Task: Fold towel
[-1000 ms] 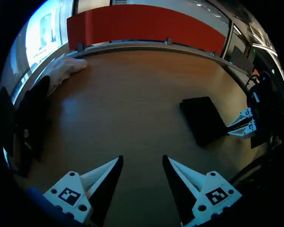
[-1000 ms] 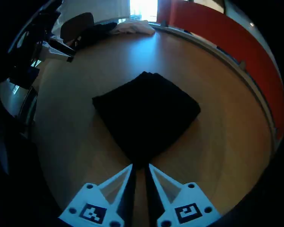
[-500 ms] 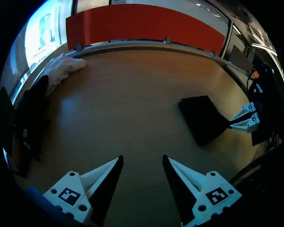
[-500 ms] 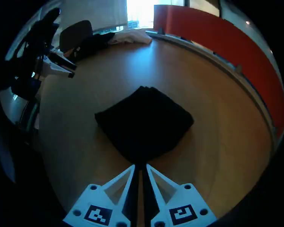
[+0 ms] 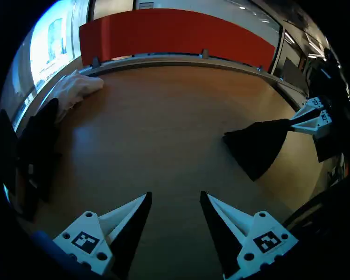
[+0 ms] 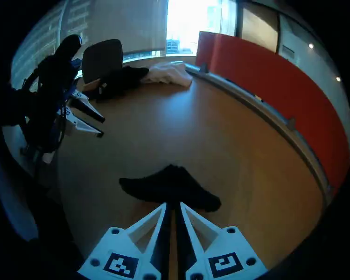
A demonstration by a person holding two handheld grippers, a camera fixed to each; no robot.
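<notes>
A folded black towel [image 6: 171,187] hangs from my right gripper [image 6: 174,211], which is shut on its near corner and holds that end above the wooden table [image 6: 198,135]. In the left gripper view the same towel [image 5: 258,144] droops from that gripper [image 5: 300,122] at the right, its lower end touching the table [image 5: 165,121]. My left gripper [image 5: 175,200] hovers open over bare wood with nothing between its fingers. It appears far off at the left in the right gripper view [image 6: 98,126], held by a hand.
A white cloth [image 5: 74,86] and a dark cloth [image 6: 119,77] lie at the table's far corner near a black chair [image 6: 100,53]. A red divider [image 5: 175,30] runs along the table's far edge. A person's dark sleeve [image 6: 53,93] stands at the left.
My right gripper has risen, lifting the towel's gripped corner off the table so the towel now hangs rather than lying flat. The left gripper has stayed in place.
</notes>
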